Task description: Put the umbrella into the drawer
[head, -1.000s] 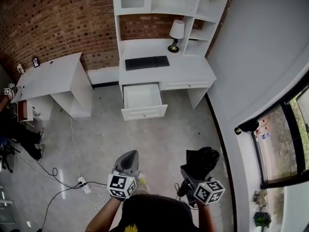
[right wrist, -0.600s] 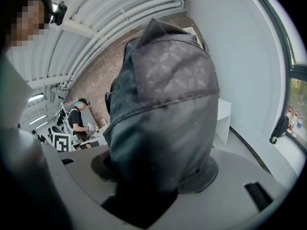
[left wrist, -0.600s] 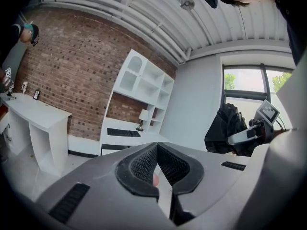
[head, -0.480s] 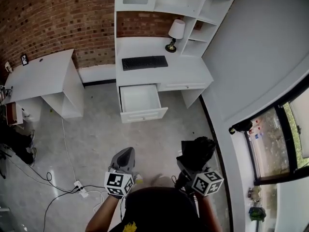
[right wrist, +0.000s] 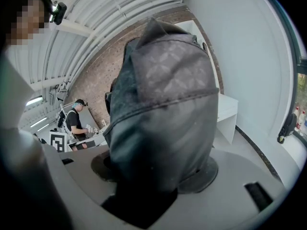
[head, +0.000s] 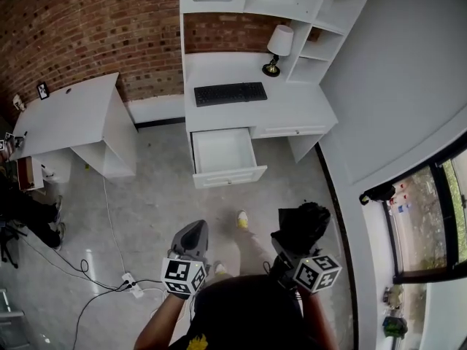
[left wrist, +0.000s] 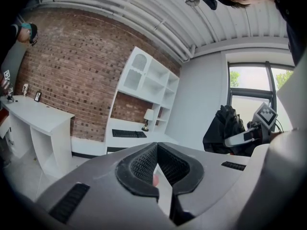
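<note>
The umbrella (head: 303,227), folded and black, sits in the right gripper (head: 290,245) well apart from the open drawer (head: 229,175) in the head view; the left gripper view shows the left gripper (left wrist: 157,148) closed on nothing, and the right gripper view shows jaws clamped round the bundle, so the placing is not yet done.

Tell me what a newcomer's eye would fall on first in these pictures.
The bulky black folded umbrella clamped in the right claw stands out first, low at the head view's right and filling the right gripper view. Next comes the white drawer, open and empty under the desk against the red brick wall. The left claw is shut on nothing.
</note>
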A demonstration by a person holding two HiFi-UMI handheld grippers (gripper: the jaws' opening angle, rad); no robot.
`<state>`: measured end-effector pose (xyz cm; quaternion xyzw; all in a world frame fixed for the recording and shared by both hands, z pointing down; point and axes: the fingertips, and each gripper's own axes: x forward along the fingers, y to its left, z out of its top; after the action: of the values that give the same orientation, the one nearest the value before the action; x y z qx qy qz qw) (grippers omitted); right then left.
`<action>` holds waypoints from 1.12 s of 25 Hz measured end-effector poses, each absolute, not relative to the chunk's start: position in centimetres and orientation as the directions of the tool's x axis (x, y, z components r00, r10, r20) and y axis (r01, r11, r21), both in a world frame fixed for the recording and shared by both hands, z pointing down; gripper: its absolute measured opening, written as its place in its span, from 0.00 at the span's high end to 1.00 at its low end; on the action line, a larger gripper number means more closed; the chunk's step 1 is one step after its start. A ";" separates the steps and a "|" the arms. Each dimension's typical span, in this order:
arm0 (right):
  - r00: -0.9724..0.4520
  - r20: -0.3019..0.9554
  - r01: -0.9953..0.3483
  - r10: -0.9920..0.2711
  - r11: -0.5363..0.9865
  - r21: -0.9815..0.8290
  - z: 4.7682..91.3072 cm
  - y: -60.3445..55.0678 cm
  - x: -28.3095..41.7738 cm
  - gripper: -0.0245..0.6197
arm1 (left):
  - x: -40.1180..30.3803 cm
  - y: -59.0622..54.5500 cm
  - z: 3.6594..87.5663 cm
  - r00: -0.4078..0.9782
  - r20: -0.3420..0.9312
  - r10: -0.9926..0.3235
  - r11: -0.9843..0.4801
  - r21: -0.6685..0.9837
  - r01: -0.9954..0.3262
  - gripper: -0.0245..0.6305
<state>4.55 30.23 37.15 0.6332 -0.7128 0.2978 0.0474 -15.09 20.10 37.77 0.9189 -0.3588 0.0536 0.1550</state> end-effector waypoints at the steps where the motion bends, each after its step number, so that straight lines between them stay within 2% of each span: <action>1: -0.198 0.443 -0.930 -0.874 0.025 -0.367 37.3 29.3 5.0 0.54 | -14.7 19.4 37.9 0.732 0.209 -0.648 -0.688 0.252 -0.681 0.94; 21: -0.337 0.369 -0.874 -0.866 0.142 -0.464 37.8 4.6 20.0 0.54 | -1.3 -1.1 36.1 0.628 0.272 -0.729 -0.603 0.180 -0.777 0.94; 24: -0.372 0.368 -0.868 -0.852 0.178 -0.464 38.3 1.9 22.1 0.54 | 0.6 -3.1 35.8 0.603 0.301 -0.739 -0.589 0.145 -0.795 0.94; 28: -0.441 0.396 -0.871 -0.805 0.277 -0.406 38.7 -0.1 21.5 0.54 | -0.1 -4.8 35.5 0.539 0.366 -0.759 -0.536 0.119 -0.836 0.94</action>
<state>21.46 -0.13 38.75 0.5258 -0.7971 0.2917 0.0563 -0.10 -4.75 35.53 0.8658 -0.4604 0.1362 0.1410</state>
